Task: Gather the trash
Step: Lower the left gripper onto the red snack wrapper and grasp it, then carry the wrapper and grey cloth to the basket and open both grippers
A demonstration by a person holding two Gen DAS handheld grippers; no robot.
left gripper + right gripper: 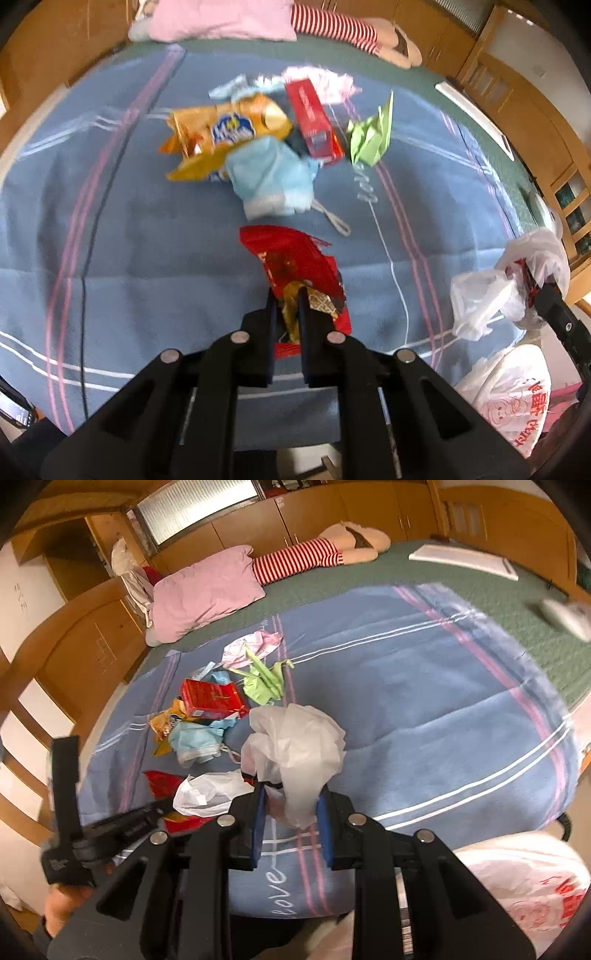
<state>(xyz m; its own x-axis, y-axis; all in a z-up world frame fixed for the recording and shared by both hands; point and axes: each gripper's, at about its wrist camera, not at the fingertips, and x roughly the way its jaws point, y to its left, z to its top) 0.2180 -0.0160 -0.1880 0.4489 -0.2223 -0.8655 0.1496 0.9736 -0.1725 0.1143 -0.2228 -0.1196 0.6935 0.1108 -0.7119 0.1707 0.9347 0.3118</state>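
The left gripper (286, 295) is clamped on a red foil wrapper (295, 266), which lies on the blue blanket (110, 240) covering the bed. The right gripper (290, 794) pinches the bunched mouth of a white plastic bag (295, 738), apparently raised off the blanket. Beyond the wrapper sit a blue face mask (269, 181), an orange snack bag (221, 129), a red box (314, 118) and green folded paper (369, 136). A pink pillow (207, 590) rests farther back.

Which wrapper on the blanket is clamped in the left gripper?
The red foil wrapper, nearest the camera, sits pinched in the left gripper. The orange snack bag lies untouched farther back in the pile.
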